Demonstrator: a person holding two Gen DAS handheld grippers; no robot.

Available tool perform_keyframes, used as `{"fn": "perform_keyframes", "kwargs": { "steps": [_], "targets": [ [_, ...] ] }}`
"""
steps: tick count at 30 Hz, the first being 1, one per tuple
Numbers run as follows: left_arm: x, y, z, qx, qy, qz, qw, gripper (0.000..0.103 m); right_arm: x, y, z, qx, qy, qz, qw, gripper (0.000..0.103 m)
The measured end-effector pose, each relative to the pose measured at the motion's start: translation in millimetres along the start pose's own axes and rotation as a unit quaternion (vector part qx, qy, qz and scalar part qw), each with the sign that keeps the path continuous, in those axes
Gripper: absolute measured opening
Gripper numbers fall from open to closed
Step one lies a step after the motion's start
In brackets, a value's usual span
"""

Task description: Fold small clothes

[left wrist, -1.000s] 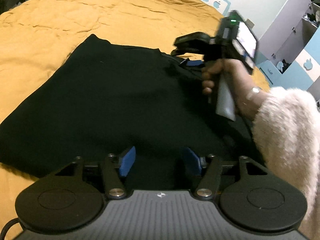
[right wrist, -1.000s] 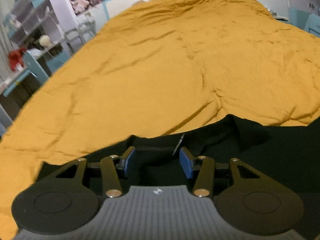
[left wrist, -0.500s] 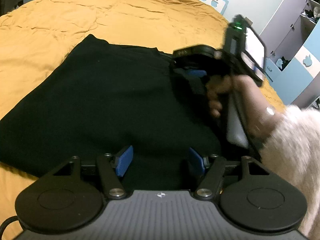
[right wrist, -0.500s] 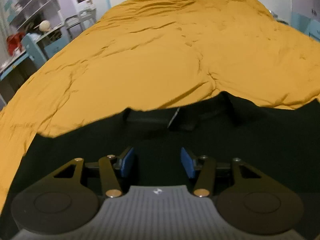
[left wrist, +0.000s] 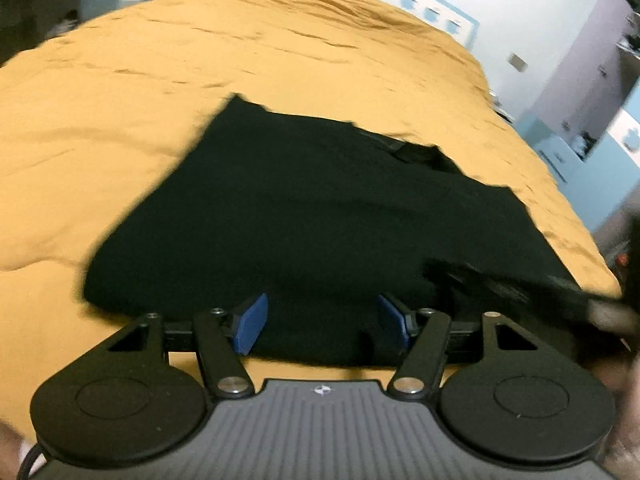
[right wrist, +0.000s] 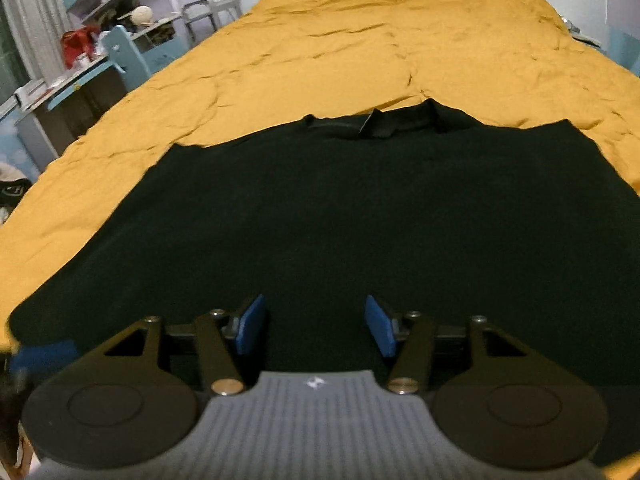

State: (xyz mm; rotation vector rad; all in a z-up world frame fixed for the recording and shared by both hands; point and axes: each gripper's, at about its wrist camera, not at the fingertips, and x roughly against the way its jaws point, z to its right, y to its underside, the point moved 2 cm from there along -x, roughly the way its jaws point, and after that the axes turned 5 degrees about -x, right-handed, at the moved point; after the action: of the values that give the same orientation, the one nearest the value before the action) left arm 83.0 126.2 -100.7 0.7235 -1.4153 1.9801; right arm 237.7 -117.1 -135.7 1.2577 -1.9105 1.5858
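Note:
A black garment lies flat on the orange bed cover, its collar at the far edge. My left gripper stands open at the garment's near hem, with only flat cloth under the gap between its blue pads. My right gripper hovers over the garment near its front part. Its jaws are opening and nothing is pinched between them. In the left wrist view the right gripper is a dark blur at the right edge.
The orange cover stretches far beyond the garment. A desk with shelves and a blue chair stand to the left of the bed. Pale cabinets stand to its right.
The right gripper has drawn back from the collar toward the near side, so more of the garment shows in its view. In the left view it has swept from the middle to the right edge.

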Motion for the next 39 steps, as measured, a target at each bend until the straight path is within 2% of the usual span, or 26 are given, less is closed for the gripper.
{"fn": "perform_keyframes", "kwargs": {
  "steps": [2, 6, 11, 17, 18, 20, 23, 25, 28, 32, 35, 39],
  "targets": [
    [5, 3, -13, 0.016, 0.002, 0.001, 0.9999, 0.073, 21, 13, -1, -0.008, -0.012, 0.004, 1.0, 0.056],
    [9, 5, -22, 0.025, 0.001, 0.003, 0.9997, 0.072, 43, 41, -2, -0.033, -0.036, -0.026, 0.998, 0.059],
    [0, 7, -25, 0.024, 0.002, -0.002, 0.9997, 0.073, 45, 68, -10, 0.005, -0.019, 0.01, 1.0, 0.062],
    [1, 9, -35, 0.036, 0.02, 0.001, 0.9991, 0.071, 41, 71, -9, -0.002, -0.018, 0.017, 1.0, 0.064],
    [6, 6, -37, 0.045, 0.026, 0.007, 0.9986, 0.067, 41, 70, -9, 0.0, -0.017, 0.017, 1.0, 0.064],
    [23, -2, -46, 0.065, 0.039, 0.027, 0.9968, 0.067, 45, 65, -13, 0.003, -0.012, 0.021, 1.0, 0.066],
    [48, -18, -62, 0.064, 0.023, 0.052, 0.9963, 0.069, 54, 61, -28, 0.016, -0.036, 0.029, 0.999, 0.065],
    [58, -27, -74, 0.056, 0.0, 0.057, 0.9969, 0.07, 55, 61, -50, 0.058, -0.048, 0.039, 0.996, 0.065],
    [63, -36, -93, 0.047, -0.032, 0.053, 0.997, 0.07, 49, 76, -94, 0.162, -0.039, 0.063, 0.984, 0.065],
    [55, -39, -112, 0.049, -0.046, 0.045, 0.9967, 0.07, 33, 99, -142, 0.257, -0.025, 0.072, 0.964, 0.065],
    [48, -38, -123, 0.066, -0.021, 0.049, 0.9964, 0.069, 19, 108, -171, 0.309, -0.002, 0.094, 0.946, 0.065],
    [36, -51, -132, 0.062, 0.008, 0.045, 0.997, 0.069, 3, 108, -197, 0.331, -0.007, 0.097, 0.939, 0.065]
  ]
}}
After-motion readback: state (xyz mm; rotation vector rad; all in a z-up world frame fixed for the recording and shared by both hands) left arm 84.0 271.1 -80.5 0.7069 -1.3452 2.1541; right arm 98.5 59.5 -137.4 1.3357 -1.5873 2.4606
